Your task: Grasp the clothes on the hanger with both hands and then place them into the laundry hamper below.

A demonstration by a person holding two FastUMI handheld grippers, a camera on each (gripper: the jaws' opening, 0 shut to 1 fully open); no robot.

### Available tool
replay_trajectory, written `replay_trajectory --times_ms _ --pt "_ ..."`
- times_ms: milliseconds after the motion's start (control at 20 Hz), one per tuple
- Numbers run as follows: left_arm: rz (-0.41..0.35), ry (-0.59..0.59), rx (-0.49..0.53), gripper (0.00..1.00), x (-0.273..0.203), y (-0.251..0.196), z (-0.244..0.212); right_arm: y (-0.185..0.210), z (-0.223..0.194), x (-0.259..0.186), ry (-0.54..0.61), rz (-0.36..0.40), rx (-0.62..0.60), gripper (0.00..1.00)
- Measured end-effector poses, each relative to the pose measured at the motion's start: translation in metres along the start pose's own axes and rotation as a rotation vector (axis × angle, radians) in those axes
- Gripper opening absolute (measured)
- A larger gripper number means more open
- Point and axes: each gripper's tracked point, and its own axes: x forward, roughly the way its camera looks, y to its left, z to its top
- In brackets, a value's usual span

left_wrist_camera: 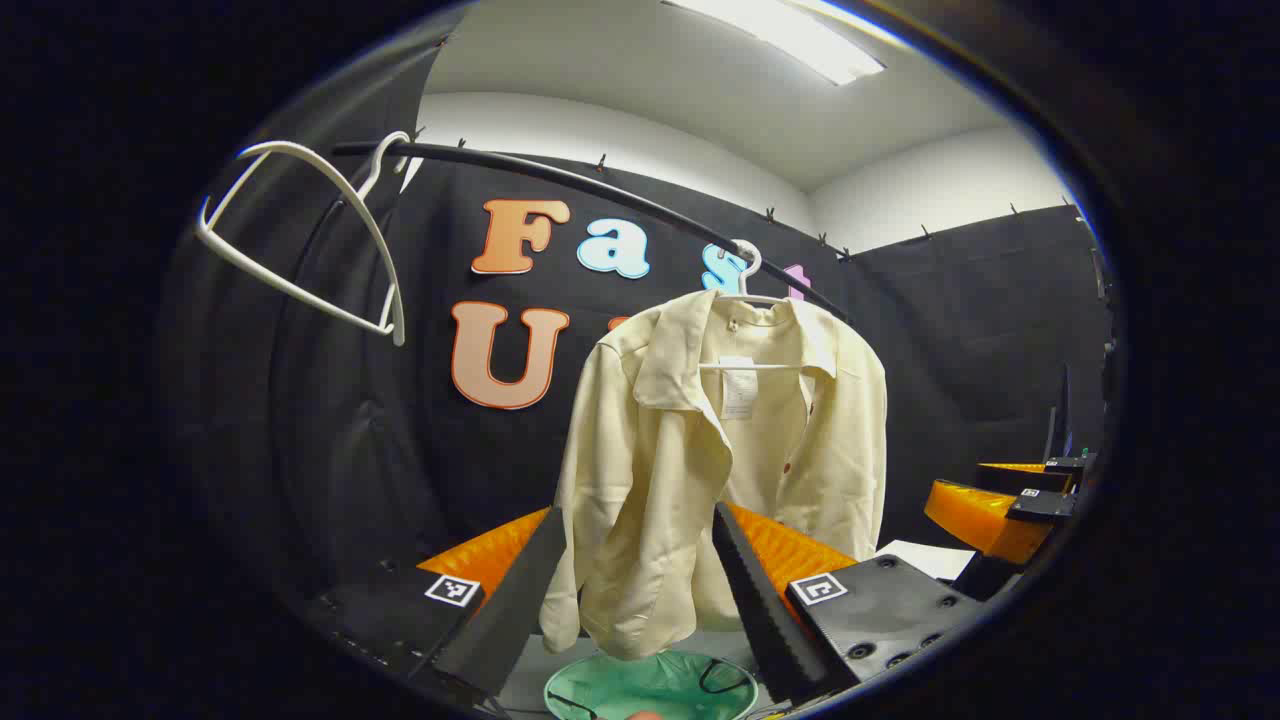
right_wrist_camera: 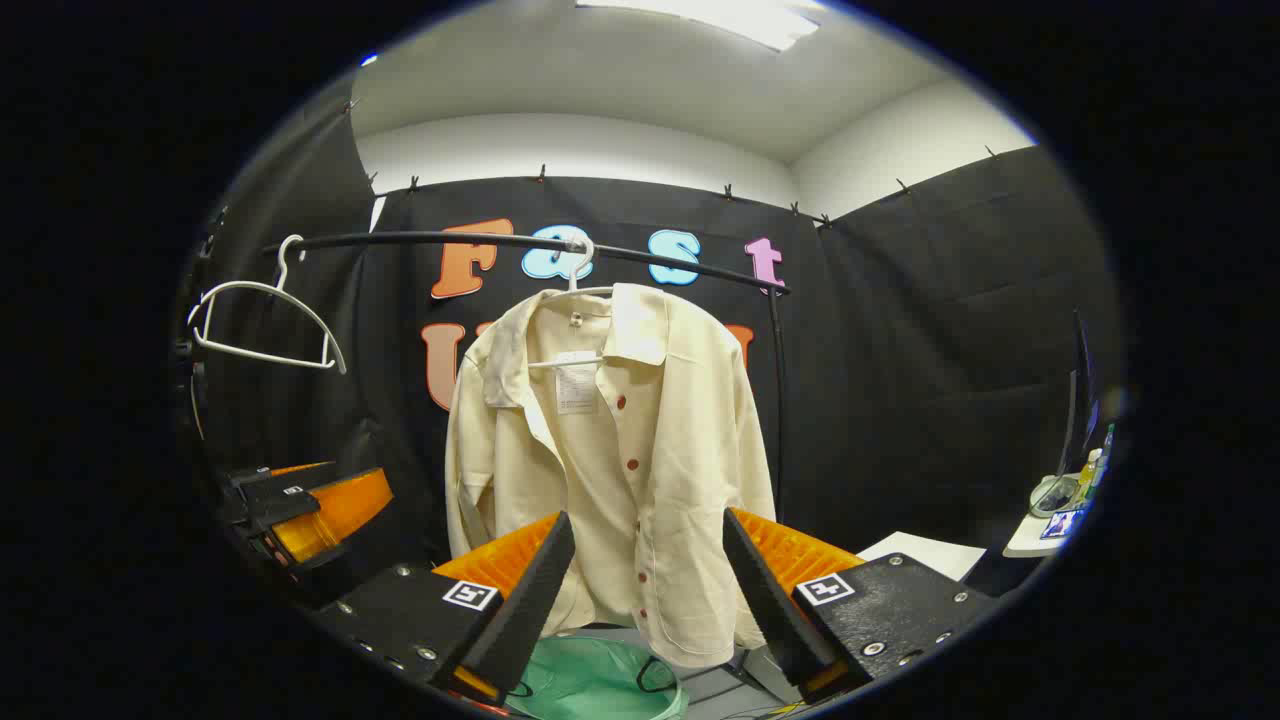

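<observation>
hanging mid-frame on white hanger (right_wrist_camera: 575, 290): cream shirt (right_wrist_camera: 640, 460), hem hiding part of green hamper (right_wrist_camera: 590, 680) cut off at bottom edge. left gripper (left_wrist_camera: 640, 590) and right gripper (right_wrist_camera: 645, 590) spread wide, touching nothing. spare hanger (right_wrist_camera: 265, 325) upper left.

I am working in a recording booth set up inside a plain room — not a home. Black cloth (right_wrist_camera: 900, 330) is clipped up as walls on every side of the clothes rail (right_wrist_camera: 520, 242), and above the cloth I see bare white wall and a white ceiling with a long strip light (left_wrist_camera: 780, 35). The rail itself is a black bar curving across the cloth, with a cream shirt (right_wrist_camera: 620, 450) on a hanger and an empty white hanger (right_wrist_camera: 265, 325) left of it. Below the shirt sits a green laundry hamper (right_wrist_camera: 590, 680). Far right of the rail, a small desk (right_wrist_camera: 1035, 540) carries a monitor and bottles — office clutter beside a staged set.
</observation>
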Motion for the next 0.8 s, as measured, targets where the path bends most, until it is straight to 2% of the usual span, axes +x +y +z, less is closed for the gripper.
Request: replay_trajectory --times_ms 300,800 --pt "0.019 -0.011 0.013 0.96 0.002 0.009 0.002 -0.002 0.001 0.002 -0.002 -0.002 -0.005 0.93" --pt "-0.033 -0.026 0.049 0.96 -0.006 0.007 0.012 0.015 -0.004 -0.005 0.001 -0.012 0.002 0.93"
